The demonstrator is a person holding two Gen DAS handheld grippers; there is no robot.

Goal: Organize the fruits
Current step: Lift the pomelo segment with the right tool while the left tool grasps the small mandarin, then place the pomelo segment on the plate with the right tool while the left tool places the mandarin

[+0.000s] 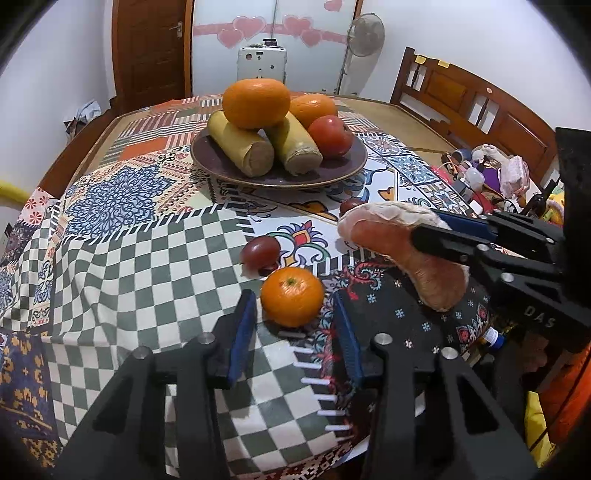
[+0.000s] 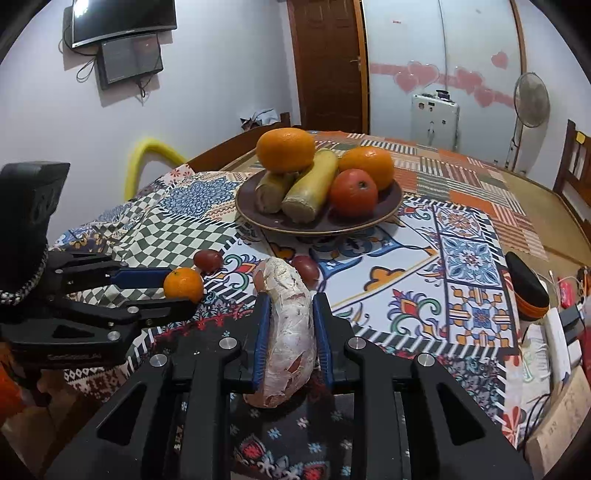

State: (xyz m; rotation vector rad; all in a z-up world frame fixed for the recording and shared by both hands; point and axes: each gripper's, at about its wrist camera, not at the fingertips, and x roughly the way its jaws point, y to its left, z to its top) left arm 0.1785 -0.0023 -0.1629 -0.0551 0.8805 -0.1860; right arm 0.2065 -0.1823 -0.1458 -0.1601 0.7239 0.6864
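My right gripper is clamped on the peeled wedge, low centre of its view, held off the bench — plate next, I reckon. My left gripper straddles the mandarin, fingers not quite touching it — it sits mid-frame on the cloth.

Right gripper clamps a peeled citrus segment near the plate.

patchwork cloth, standing fan, wall screens, wooden door
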